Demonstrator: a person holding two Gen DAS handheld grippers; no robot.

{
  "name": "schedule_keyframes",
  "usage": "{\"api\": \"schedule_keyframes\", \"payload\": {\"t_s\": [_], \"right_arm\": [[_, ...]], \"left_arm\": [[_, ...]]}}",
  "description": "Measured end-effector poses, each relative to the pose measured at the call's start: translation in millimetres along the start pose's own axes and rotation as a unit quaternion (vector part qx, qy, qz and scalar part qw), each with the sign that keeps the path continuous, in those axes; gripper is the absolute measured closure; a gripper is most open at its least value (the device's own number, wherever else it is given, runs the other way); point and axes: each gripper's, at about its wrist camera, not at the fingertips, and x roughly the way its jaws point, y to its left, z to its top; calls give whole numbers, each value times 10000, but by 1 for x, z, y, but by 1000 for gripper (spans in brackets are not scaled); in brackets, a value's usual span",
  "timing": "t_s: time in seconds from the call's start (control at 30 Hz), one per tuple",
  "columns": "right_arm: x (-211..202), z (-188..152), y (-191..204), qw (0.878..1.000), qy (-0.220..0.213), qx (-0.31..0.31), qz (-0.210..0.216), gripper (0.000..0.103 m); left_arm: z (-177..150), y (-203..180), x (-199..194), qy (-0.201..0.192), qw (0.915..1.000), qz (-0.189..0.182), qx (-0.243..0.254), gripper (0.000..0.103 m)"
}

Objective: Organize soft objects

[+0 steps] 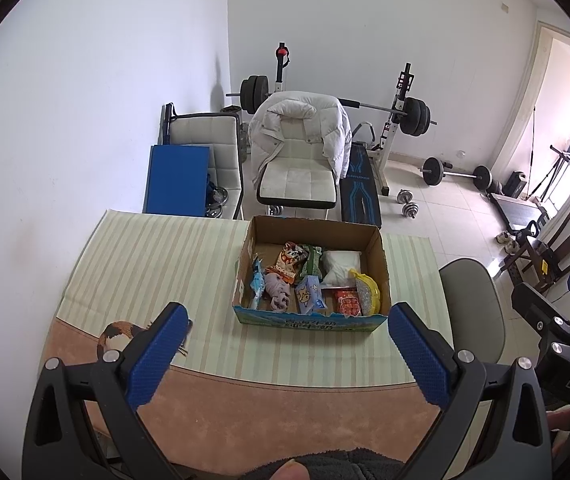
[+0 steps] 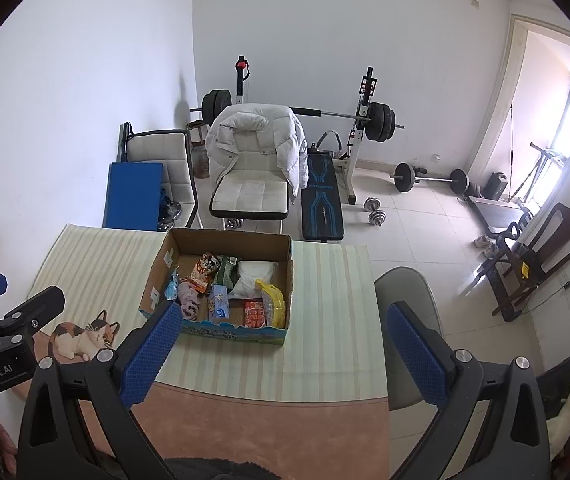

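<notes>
Both grippers, left [image 1: 287,354] and right [image 2: 285,350], hang spread and empty above the table [image 1: 145,264], well short of the box [image 1: 381,268] of soft packets [image 1: 309,294], where a deep grab could snag neighbours or tip it.

A cardboard box [image 1: 311,272] stands on the worktop [image 1: 157,272], toward its far edge. Inside lie soft packets — a snack bag [image 1: 289,260] at the back, a pillow pack [image 1: 341,267] to its right, a crumpled cloth [image 1: 278,297] in front at left, a tissue pack [image 1: 309,295] beside it. Behind the worktop stands a chair [image 1: 299,184] with a jacket [image 1: 297,128] draped over its back; a weight bench [image 1: 359,184] lies right of it, a barbell rack [image 1: 399,120] behind.
</notes>
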Motion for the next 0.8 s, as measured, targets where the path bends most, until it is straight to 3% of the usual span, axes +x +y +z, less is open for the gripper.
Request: {"api": "schedule_keyframes", "payload": {"t_s": [0.8], "right_arm": [[2,-1,-1,10000,-41,-3,-82,0]], "left_arm": [[3,-6,3,-79,9998,142,114,0]]}}
